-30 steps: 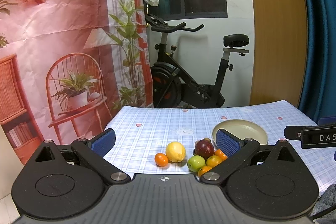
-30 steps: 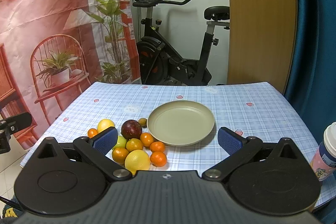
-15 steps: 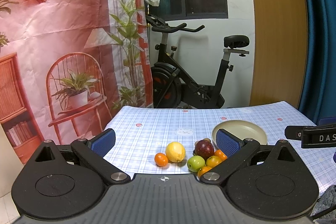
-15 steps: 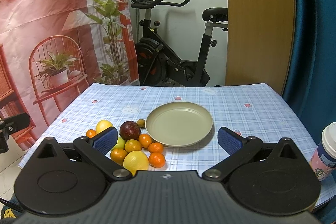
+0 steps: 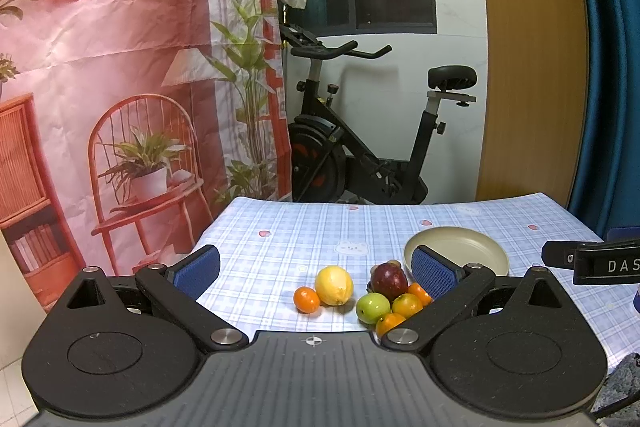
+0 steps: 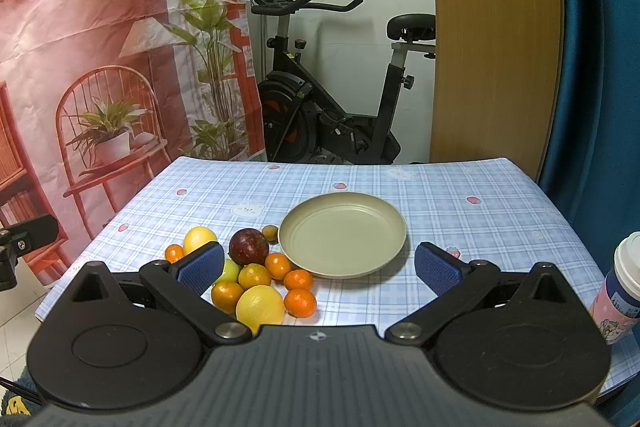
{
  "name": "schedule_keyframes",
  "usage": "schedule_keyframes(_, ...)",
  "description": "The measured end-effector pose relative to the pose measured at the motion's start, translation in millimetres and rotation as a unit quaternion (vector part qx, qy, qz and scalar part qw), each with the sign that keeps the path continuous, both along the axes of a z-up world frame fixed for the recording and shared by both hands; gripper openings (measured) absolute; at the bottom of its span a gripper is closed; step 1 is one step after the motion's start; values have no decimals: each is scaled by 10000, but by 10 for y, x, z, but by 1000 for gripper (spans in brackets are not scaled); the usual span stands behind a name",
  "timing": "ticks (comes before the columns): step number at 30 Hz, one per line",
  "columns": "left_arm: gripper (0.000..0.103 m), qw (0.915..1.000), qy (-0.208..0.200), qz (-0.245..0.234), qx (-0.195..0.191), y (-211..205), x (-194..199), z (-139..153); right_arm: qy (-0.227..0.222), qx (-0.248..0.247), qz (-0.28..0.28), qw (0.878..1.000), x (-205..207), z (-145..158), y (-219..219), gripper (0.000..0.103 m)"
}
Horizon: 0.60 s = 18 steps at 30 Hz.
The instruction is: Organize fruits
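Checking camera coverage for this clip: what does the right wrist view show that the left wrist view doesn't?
Only the right wrist view shows the paper cup and the big yellow fruit nearest the camera. Only the left wrist view shows the right gripper's side, marked DAS. Both show the empty plate, the dark red fruit, the checked tablecloth and the exercise bike.

The plate (image 6: 342, 241) lies bare mid-table, open cloth beyond it to the far edge. Fruits (image 6: 256, 275) crowd its left rim. A cup (image 6: 624, 287) stands at the table's (image 6: 460, 187) right edge.
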<state>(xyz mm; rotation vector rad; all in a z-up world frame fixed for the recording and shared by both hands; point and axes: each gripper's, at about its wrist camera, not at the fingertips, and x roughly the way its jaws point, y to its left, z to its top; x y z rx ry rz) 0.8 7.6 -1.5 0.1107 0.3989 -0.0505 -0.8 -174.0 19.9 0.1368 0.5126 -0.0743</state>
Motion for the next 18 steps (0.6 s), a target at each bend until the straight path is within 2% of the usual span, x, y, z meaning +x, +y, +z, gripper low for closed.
schedule_keyframes(18,103,10000,8,13,-26,13,-12,-6,3,-4,-1,10000,-6,3,12,103)
